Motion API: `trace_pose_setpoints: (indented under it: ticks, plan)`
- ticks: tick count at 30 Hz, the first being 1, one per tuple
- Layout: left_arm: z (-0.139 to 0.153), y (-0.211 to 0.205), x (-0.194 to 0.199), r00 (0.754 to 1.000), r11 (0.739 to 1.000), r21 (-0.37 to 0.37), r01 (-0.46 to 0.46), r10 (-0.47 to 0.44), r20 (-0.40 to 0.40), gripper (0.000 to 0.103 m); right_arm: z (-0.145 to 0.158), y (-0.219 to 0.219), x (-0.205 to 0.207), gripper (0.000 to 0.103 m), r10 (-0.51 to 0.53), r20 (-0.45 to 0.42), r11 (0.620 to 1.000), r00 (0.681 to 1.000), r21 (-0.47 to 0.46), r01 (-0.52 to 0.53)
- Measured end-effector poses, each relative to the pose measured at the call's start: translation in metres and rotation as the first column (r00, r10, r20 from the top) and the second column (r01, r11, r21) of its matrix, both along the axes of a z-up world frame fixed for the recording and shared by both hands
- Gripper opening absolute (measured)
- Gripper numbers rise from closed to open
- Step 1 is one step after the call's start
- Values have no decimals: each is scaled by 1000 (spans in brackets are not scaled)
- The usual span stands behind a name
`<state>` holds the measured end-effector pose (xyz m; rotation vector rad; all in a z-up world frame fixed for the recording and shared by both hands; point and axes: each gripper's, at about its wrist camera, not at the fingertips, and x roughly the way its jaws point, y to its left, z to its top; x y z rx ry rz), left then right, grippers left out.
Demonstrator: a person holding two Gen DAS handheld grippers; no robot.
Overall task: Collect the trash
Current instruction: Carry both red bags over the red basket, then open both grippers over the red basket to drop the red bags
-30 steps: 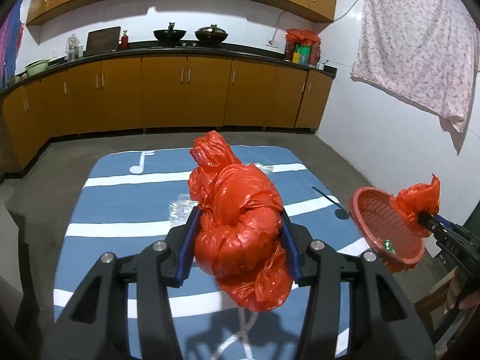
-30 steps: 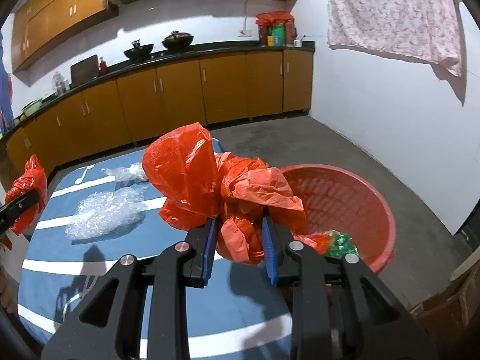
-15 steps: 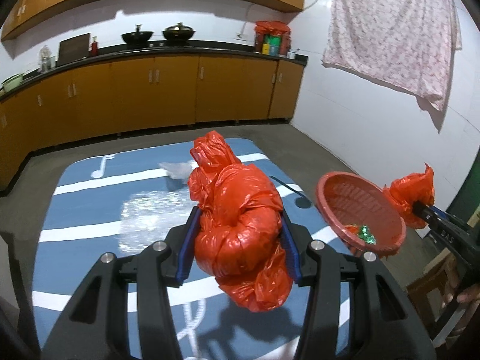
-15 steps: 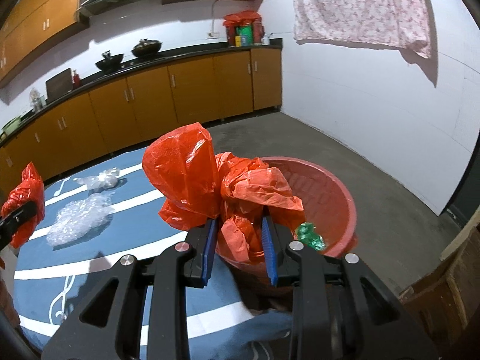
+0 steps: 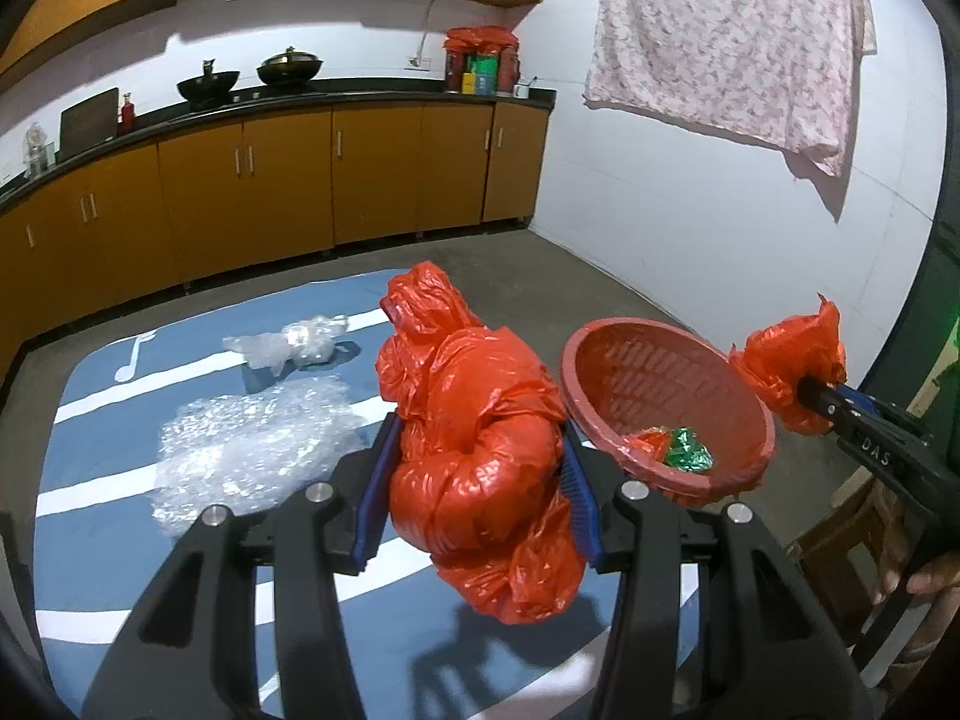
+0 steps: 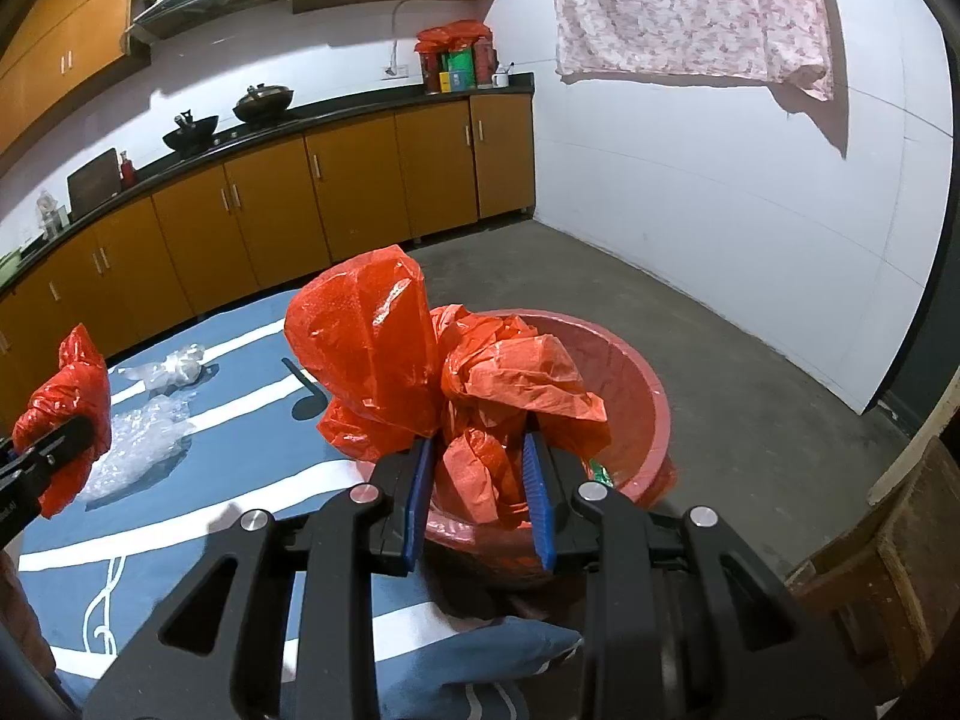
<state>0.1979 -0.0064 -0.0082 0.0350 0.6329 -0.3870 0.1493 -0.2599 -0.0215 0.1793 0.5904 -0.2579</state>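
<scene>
Over red basket [image 6: 654, 402], right claw [image 6: 477, 474] gripping orange bag [image 6: 420, 360]; left claw [image 5: 477, 480] level, clamping red bag [image 5: 474, 450]

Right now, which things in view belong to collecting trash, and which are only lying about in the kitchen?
Belong to the job:
- red bag in the left hand-held gripper
- red bag in the right hand-held gripper
- red basket
- bubble wrap
- clear plastic

Just lying about:
- woks
- hanging cloth
- cabinets
</scene>
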Motion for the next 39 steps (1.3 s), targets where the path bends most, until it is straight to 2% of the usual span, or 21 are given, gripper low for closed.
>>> trace_pose_setpoints:
  ticks: [6,10,18,29,35,38,39]
  plan:
    - [-2,-15,6,1000,1000,7,28,-28,-9,49,-2,-7,1,28,-20,-3,1000,1000,-1,20]
    - [-3,-33,11,998,998,12,62,-62,-3,49,0,-14,4,28,-76,-2,997,997,-4,76]
    - [-14,-85,30,988,987,25,156,-156,0,49,-7,-37,24,28,-156,-21,987,988,38,156]
    - [-38,-138,72,967,967,14,253,-253,-20,49,-21,-57,47,28,-174,-25,982,984,75,175]
    - [-47,-160,86,955,955,4,296,-296,-37,49,-21,-70,57,29,-194,-5,972,981,133,193]
    - [-51,-168,93,950,951,-1,310,-310,-45,52,-20,-78,62,34,-196,16,964,981,186,189]
    - [-52,-170,94,950,951,2,309,-309,-46,54,-19,-81,65,40,-192,21,963,981,199,184]
